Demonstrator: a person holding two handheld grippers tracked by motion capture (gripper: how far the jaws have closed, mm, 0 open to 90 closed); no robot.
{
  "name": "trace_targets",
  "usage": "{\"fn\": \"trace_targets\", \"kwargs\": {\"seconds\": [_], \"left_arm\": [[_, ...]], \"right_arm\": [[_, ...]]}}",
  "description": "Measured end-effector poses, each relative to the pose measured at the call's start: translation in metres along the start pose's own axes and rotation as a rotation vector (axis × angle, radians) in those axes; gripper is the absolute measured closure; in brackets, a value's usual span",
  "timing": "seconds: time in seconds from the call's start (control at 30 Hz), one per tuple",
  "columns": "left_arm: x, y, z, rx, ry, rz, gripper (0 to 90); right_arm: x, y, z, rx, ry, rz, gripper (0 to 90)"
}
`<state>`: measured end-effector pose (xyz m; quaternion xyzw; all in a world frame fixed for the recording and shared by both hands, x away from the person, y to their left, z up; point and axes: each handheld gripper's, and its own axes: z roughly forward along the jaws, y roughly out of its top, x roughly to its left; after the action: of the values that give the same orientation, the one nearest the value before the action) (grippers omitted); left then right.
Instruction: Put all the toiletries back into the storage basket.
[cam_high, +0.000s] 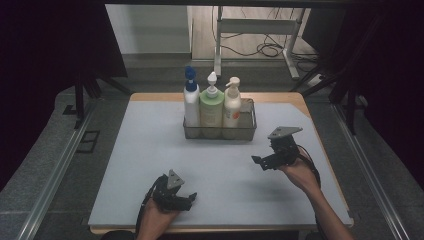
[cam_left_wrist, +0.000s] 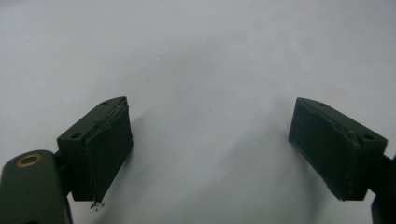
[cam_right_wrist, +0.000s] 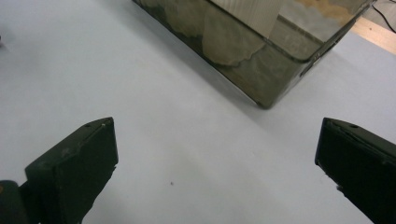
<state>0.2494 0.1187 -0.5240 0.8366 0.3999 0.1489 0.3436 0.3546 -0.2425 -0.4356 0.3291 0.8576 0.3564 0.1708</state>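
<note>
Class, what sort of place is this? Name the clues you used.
Probably a lab or test bench: dark curtains around the table, loose cables on the floor, and a basket of bottles staged for handling.

The left tongs (cam_high: 186, 199) sit low near the front edge of the bench (cam_high: 150, 165), held in the person's left hand (cam_high: 156, 217), whose forearm comes in from the bottom. Their jaws stand wide apart with nothing between them. The right tongs (cam_high: 261, 162) are held higher and farther forward in the right hand (cam_high: 298, 172), pointing leftward, jaws spread fully and empty, with the right forearm angled in from the lower right.
</note>
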Motion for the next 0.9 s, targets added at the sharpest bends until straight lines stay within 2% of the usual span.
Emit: {"fn": "trace_targets", "kwargs": {"seconds": [0.4, 0.9], "left_arm": [[0.000, 0.000, 0.000, 0.000, 0.000, 0.000, 13.1], [0.000, 0.000, 0.000, -0.001, 0.000, -0.002, 13.1]], "right_arm": [[0.003, -0.028, -0.013, -0.002, -0.016, 0.011, 0.0], [0.009, -0.066, -0.015, 0.004, -0.041, 0.021, 0.0]]}}
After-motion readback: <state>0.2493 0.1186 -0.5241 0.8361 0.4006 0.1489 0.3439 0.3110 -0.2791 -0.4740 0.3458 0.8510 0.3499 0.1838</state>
